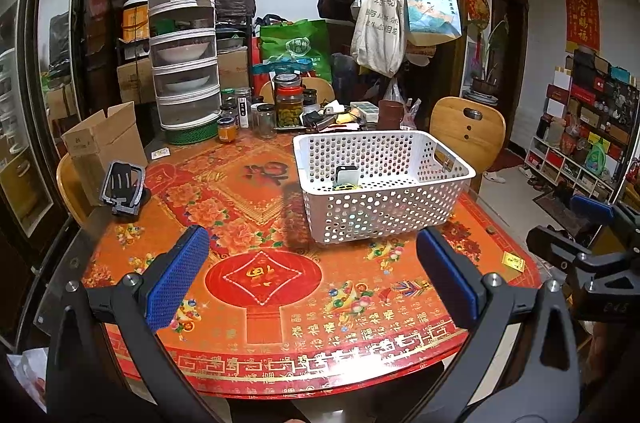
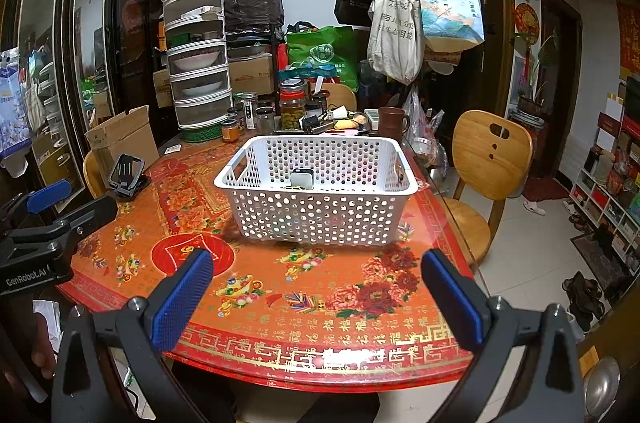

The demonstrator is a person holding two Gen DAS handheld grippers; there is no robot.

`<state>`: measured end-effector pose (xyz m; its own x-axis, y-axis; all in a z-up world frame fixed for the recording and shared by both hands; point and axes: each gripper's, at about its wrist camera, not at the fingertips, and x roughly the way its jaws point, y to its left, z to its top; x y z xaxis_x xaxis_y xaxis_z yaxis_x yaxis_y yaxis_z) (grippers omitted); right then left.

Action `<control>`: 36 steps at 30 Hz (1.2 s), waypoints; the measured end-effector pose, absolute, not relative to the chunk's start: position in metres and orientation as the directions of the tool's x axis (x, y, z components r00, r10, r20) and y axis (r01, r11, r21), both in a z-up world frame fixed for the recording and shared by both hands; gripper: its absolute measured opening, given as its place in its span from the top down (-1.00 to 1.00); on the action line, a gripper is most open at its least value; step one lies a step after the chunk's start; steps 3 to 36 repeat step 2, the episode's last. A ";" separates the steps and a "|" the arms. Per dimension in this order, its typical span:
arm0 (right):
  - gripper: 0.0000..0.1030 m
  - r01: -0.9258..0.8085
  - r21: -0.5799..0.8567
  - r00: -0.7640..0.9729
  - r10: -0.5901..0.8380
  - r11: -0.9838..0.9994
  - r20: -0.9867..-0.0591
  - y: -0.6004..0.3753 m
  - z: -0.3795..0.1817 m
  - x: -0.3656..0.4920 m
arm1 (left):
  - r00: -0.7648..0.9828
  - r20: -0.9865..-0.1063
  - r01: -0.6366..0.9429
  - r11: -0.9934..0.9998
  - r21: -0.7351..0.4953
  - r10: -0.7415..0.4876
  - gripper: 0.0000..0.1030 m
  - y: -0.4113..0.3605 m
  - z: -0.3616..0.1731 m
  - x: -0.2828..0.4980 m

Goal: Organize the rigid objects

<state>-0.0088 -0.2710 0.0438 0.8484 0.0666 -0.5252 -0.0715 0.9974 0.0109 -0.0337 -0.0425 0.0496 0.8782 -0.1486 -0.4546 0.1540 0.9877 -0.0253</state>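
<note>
- Both tools hover over the near edge of the table, and both are empty: the left gripper stands wide, blue pads well apart, and the right gripper is spread just as wide.
- White perforated basket sits dead ahead of the right gripper at twelve o'clock; from the left wrist view it lies toward one o'clock.
- Already inside it: a small white device with a dark top, leaning near the far wall, and something yellow beside it that is too small to name.
- The one loose rigid piece left on the cloth looks to be the black phone stand, out at ten o'clock from the left gripper, just beside the open cardboard box.
- So the step, as I judge it, is the left gripper's reach for that stand.
- Do it well: come in low, keep the opening wide until the pads straddle the frame, and grip the sturdy base, not the tilted plate.
- Watch the box flap and the table edge close by; a nudge could slide the stand off.
</note>
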 end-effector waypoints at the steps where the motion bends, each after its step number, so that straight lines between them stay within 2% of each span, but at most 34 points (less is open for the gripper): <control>1: -1.00 -0.072 0.010 0.848 0.066 0.997 -0.526 -0.271 0.044 -0.009 | 0.878 -0.454 0.157 0.987 -0.023 -0.150 -0.99 -0.043 0.050 -0.034; 36: -1.00 -0.072 0.009 0.848 0.066 0.997 -0.526 -0.272 0.044 -0.009 | 0.879 -0.453 0.156 0.988 -0.017 -0.147 -0.99 -0.043 0.051 -0.035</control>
